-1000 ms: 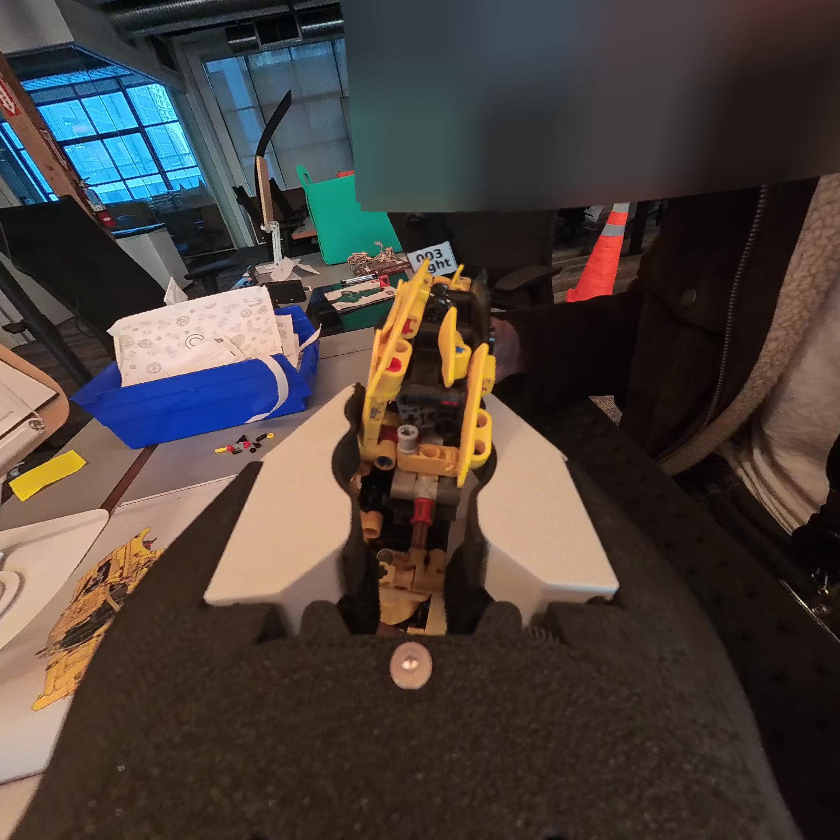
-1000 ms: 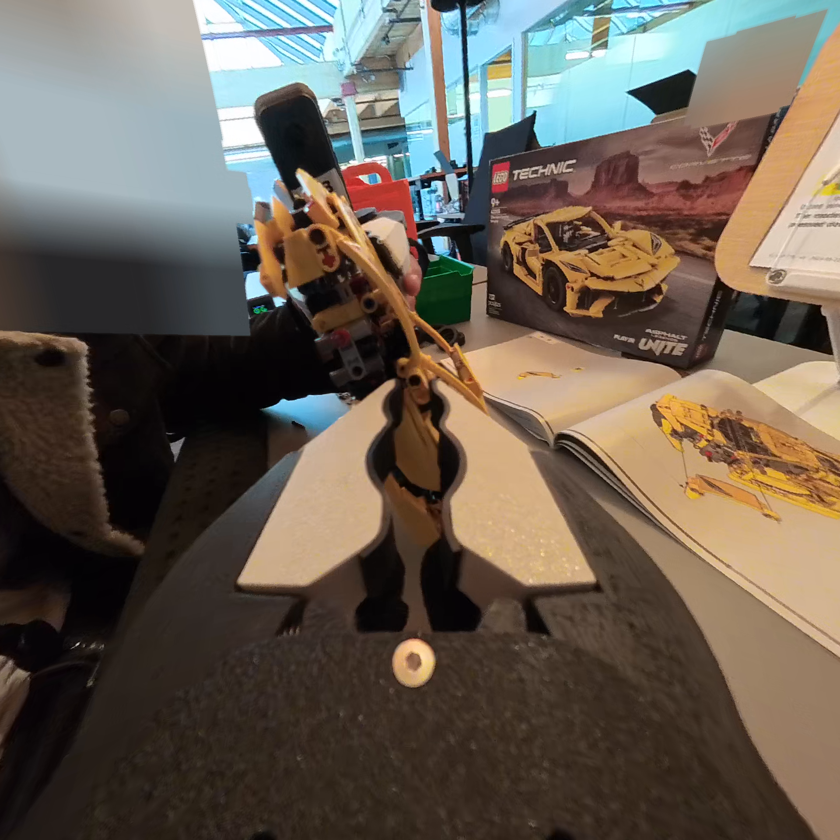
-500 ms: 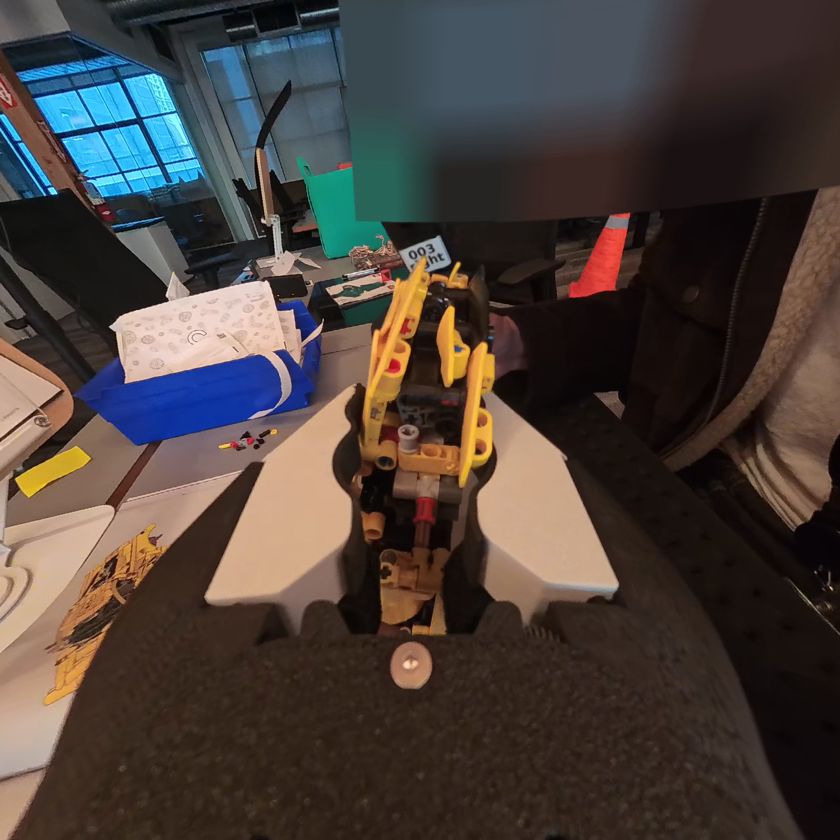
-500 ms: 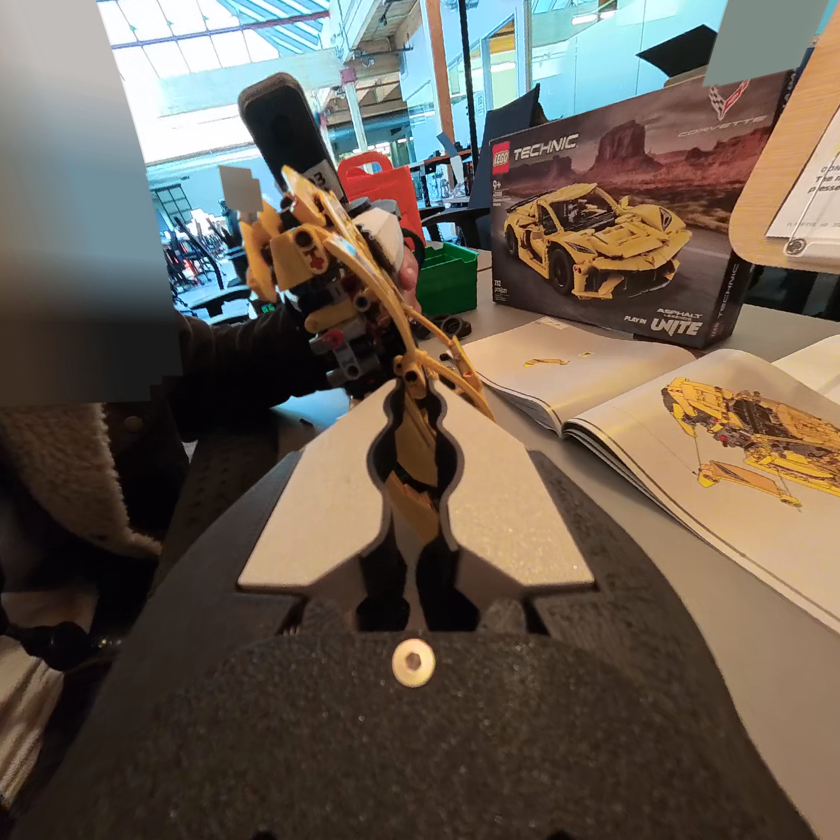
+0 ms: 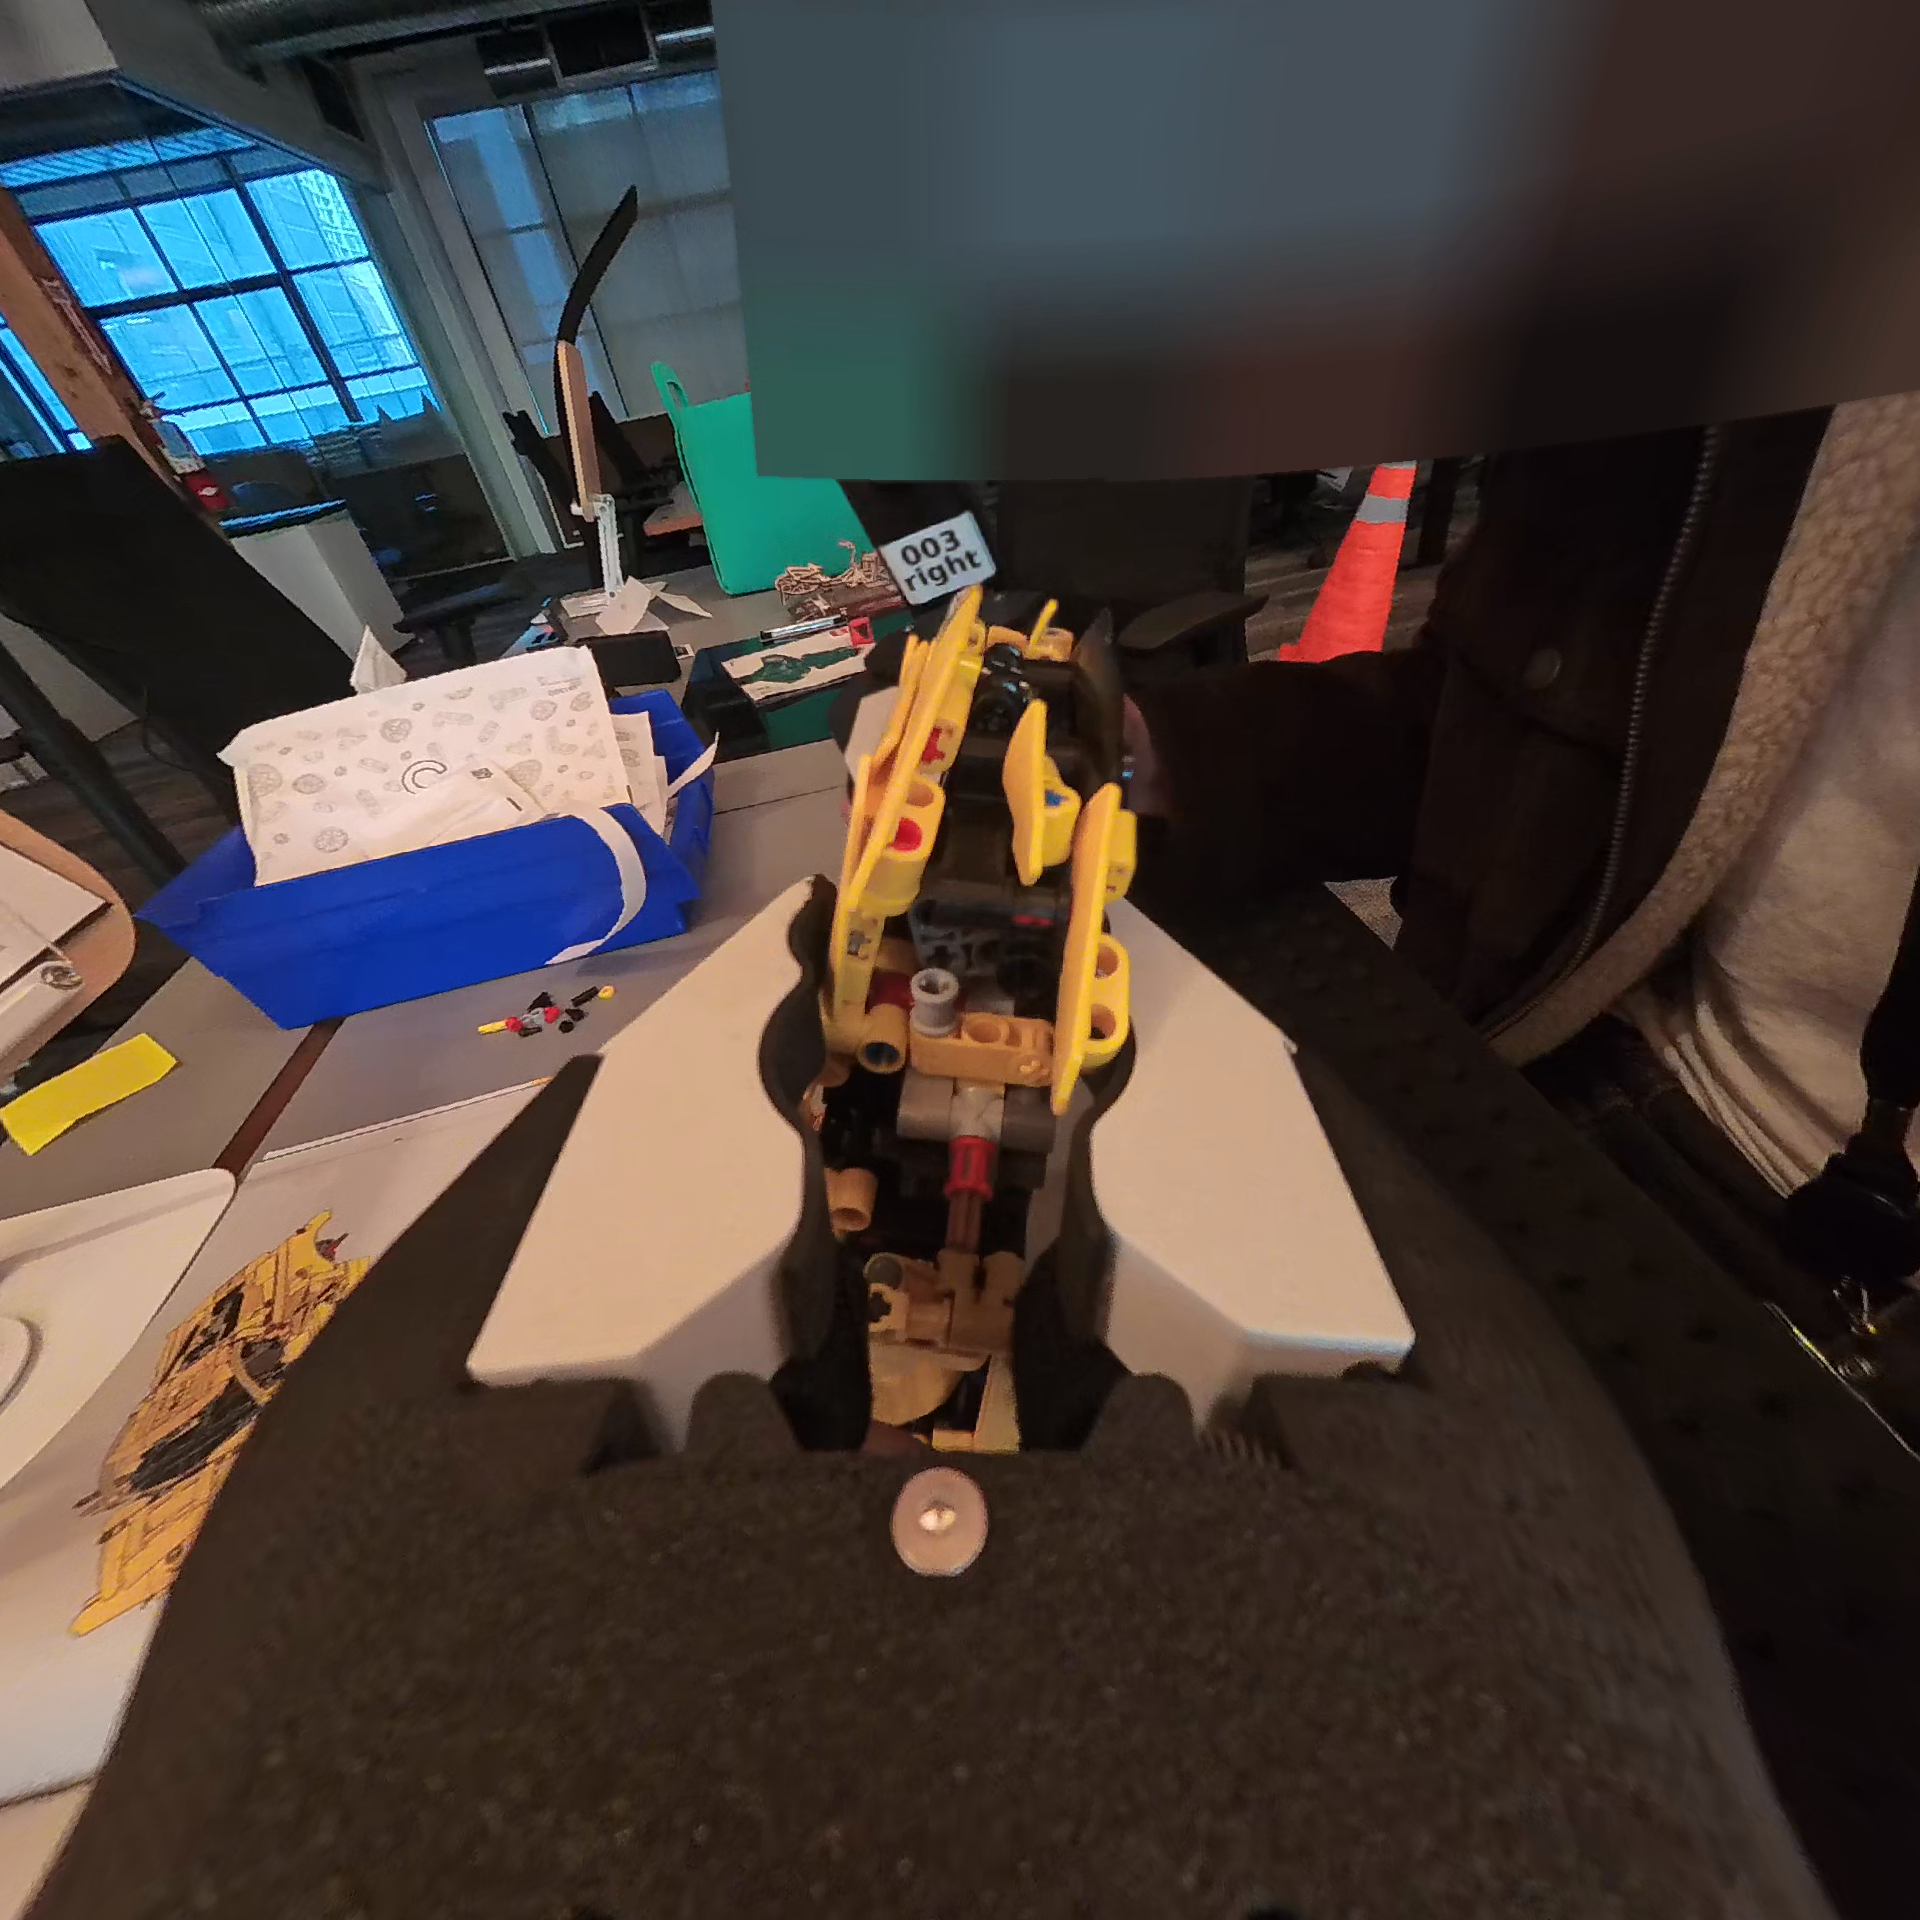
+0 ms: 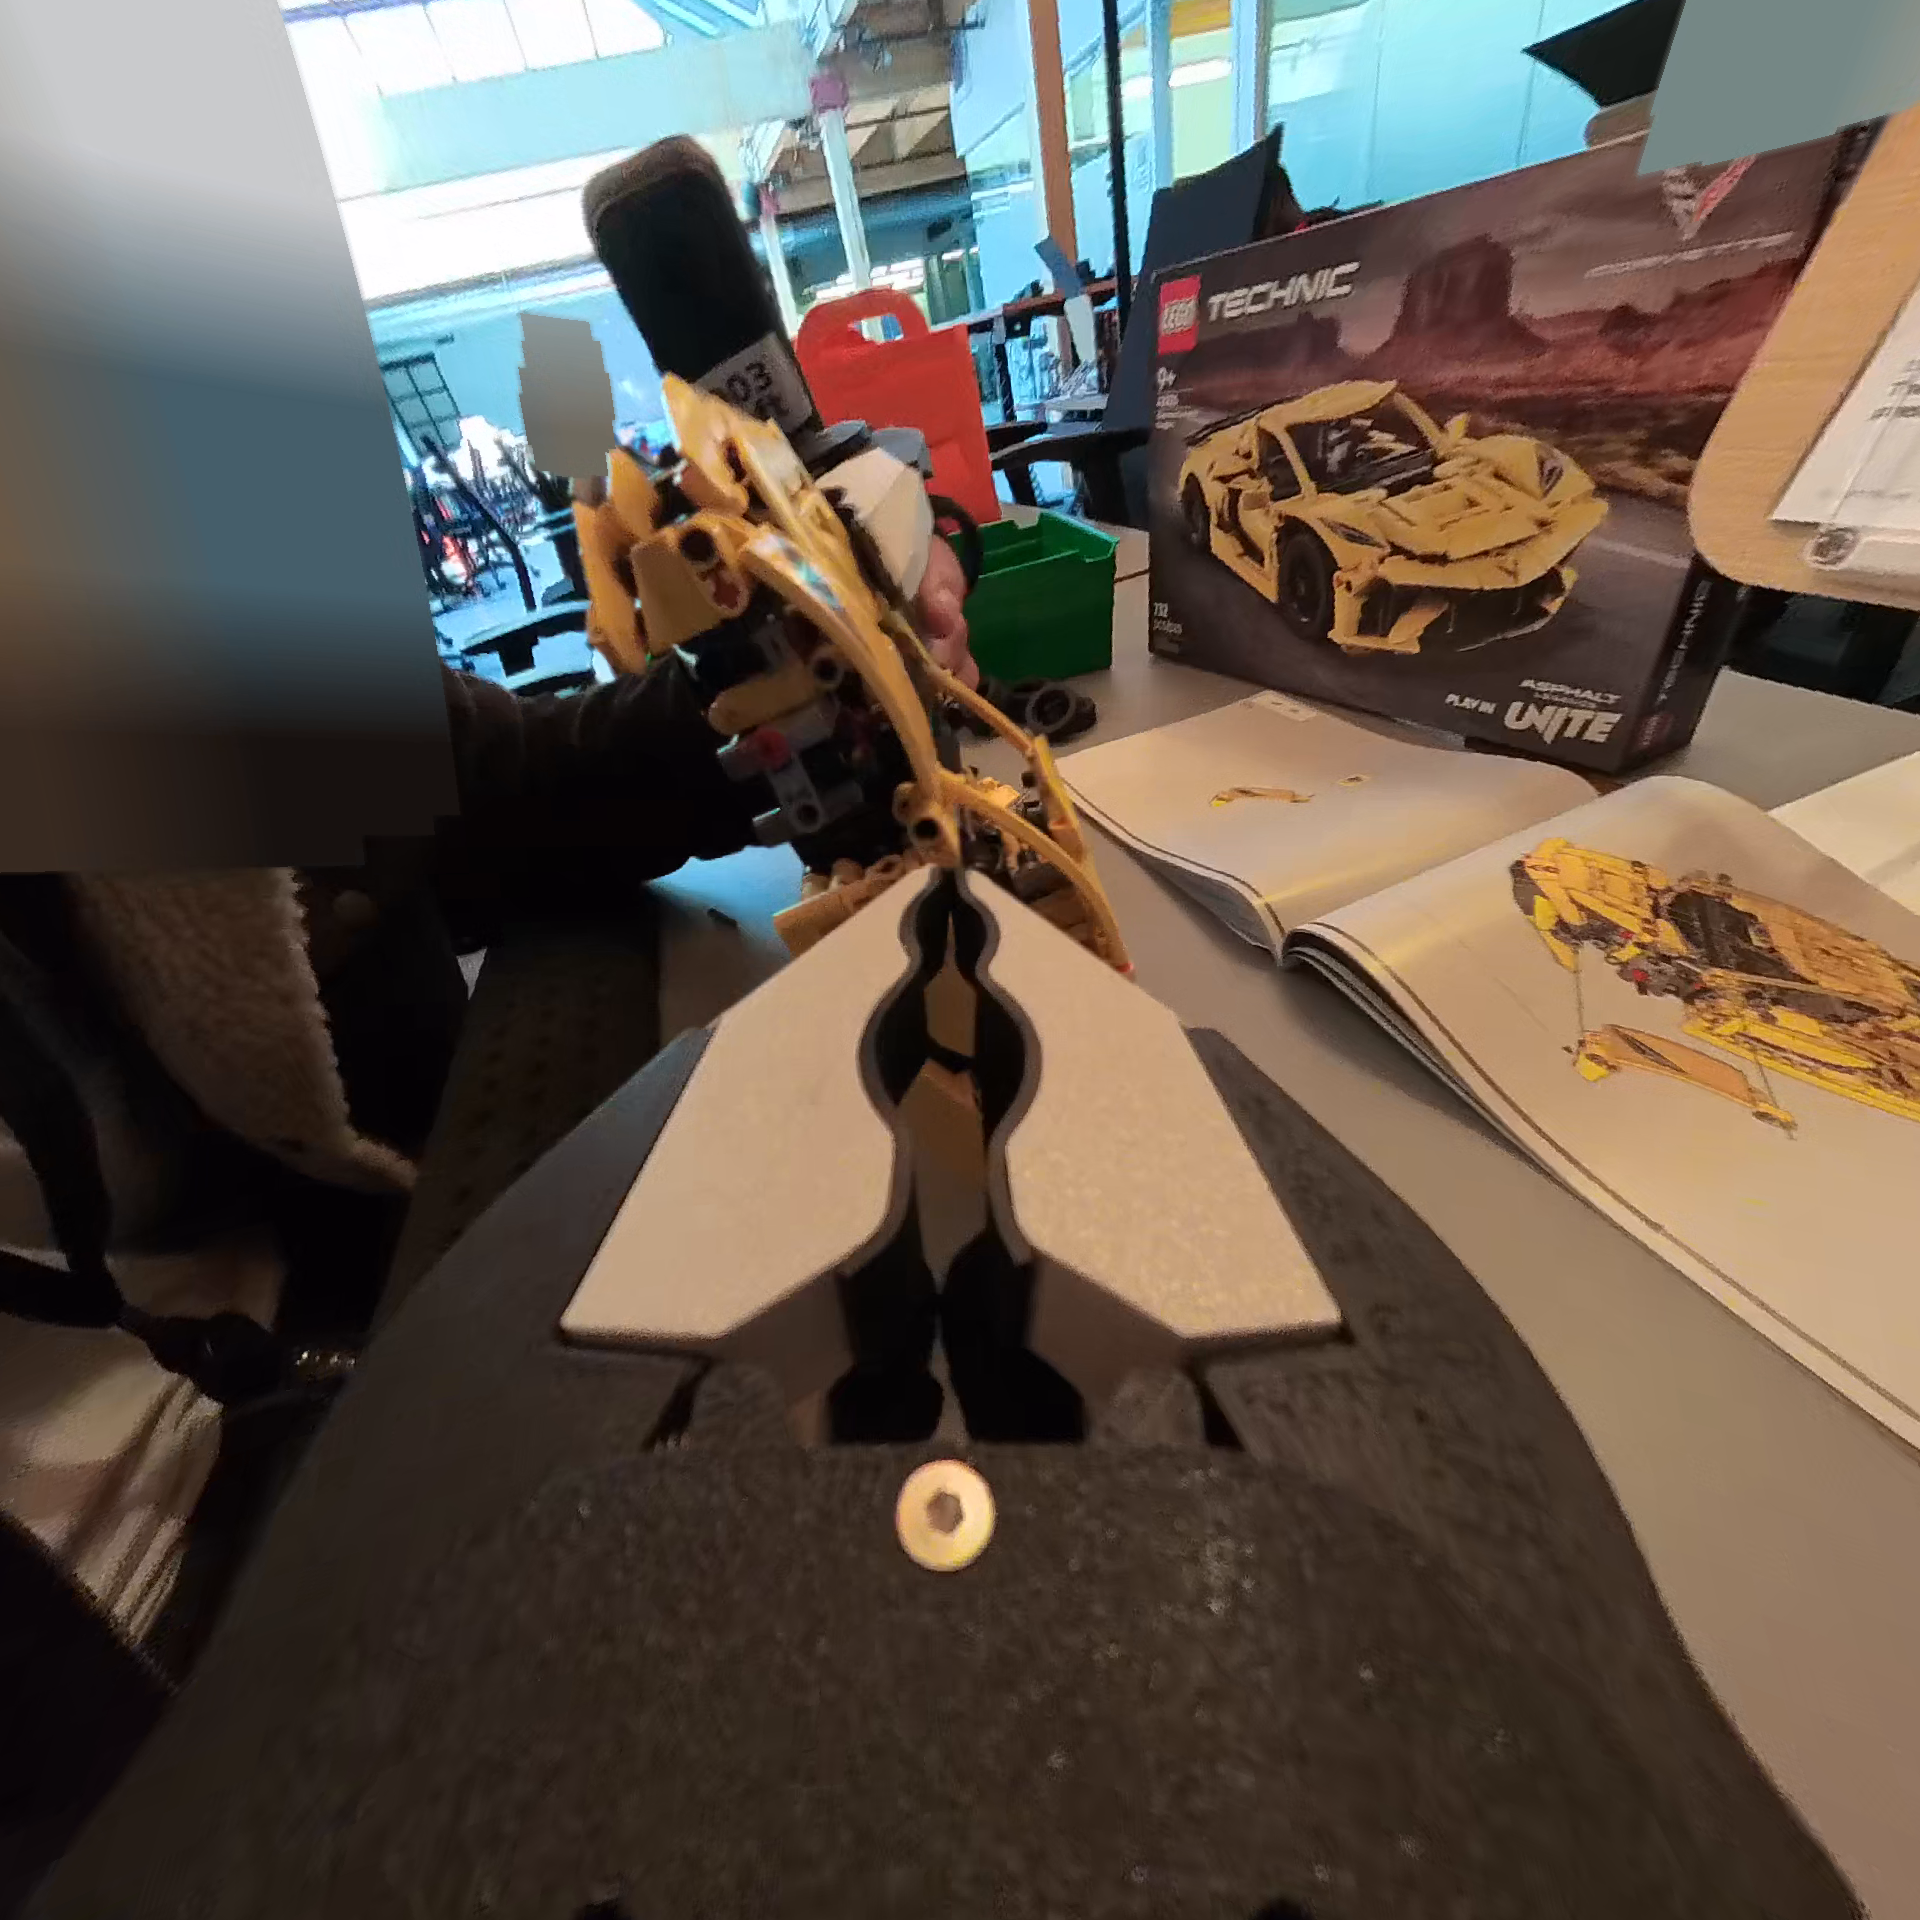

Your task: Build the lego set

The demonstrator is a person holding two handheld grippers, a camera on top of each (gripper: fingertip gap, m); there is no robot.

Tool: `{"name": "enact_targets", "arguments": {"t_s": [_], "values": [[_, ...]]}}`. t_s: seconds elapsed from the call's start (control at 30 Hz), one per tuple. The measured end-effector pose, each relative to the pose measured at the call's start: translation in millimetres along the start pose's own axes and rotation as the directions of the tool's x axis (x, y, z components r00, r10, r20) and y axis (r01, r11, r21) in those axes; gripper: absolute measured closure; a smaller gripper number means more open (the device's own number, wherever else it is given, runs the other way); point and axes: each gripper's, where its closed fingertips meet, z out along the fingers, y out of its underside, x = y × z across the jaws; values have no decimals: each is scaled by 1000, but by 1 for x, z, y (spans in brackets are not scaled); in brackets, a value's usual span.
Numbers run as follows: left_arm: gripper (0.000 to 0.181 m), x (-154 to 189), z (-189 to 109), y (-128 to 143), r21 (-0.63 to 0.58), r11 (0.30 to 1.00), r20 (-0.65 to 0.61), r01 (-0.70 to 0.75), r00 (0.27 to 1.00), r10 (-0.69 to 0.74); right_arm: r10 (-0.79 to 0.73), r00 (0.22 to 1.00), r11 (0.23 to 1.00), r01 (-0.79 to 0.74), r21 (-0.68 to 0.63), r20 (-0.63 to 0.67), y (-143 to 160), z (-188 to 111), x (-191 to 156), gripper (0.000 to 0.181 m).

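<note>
Two hand-held grippers — left, right — one lego model, one blue bin, one green bin

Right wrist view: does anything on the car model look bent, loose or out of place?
Nothing looks broken. The yellow car model is tilted in mid-air, clamped by the left gripper, while the right gripper pinches a thin yellow panel at its lower end.

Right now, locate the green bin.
Right wrist view: the green bin sits on the table left of the set's box, behind the model.
</note>
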Motion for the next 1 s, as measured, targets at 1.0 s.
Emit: {"name": "enact_targets", "arguments": {"t_s": [1.0], "values": [[136, 14, -2, 3, -22, 998, -37, -61, 997, 60, -109, 993, 989, 103, 107, 54, -26, 7, -29, 150]]}}
